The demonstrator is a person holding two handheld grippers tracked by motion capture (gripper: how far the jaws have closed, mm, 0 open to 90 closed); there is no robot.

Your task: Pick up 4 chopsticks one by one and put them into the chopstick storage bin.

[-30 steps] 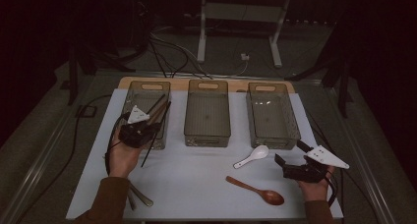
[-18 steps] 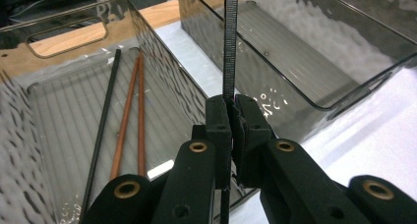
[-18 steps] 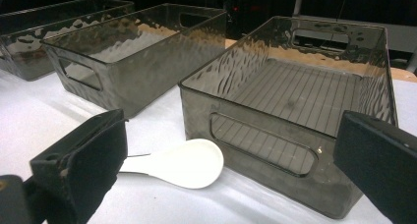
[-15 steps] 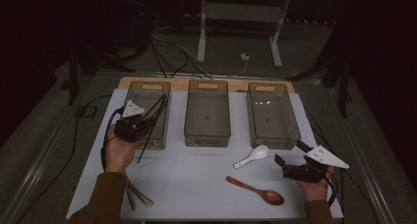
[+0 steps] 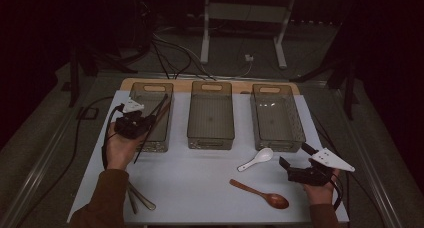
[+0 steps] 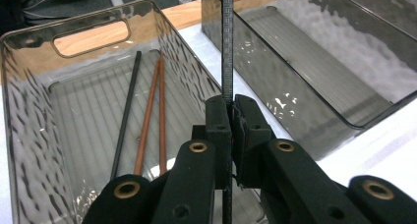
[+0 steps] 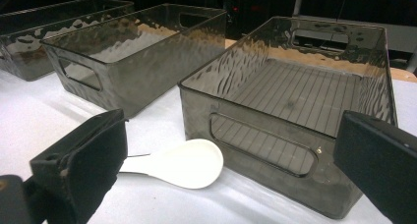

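Thin black chopstick (image 6: 226,47) sits clenched in the left gripper (image 6: 231,117) above the left smoky plastic bin (image 6: 29,150) holding three chopsticks (image 6: 147,118); right gripper (image 7: 231,150) gapes, empty

The room is very dark, and the only bright spot is the white table top (image 5: 200,183), which lies under both tongs. A strip of light wood (image 5: 180,84) runs along the far edge of the table, past the tongs. Farther back, beyond the tongs, the grey floor (image 5: 310,63) has black cables (image 5: 170,48) lying on it, a white stand with two legs (image 5: 242,18) up the middle, and dark legs of other stands (image 5: 75,68) off to the sides.
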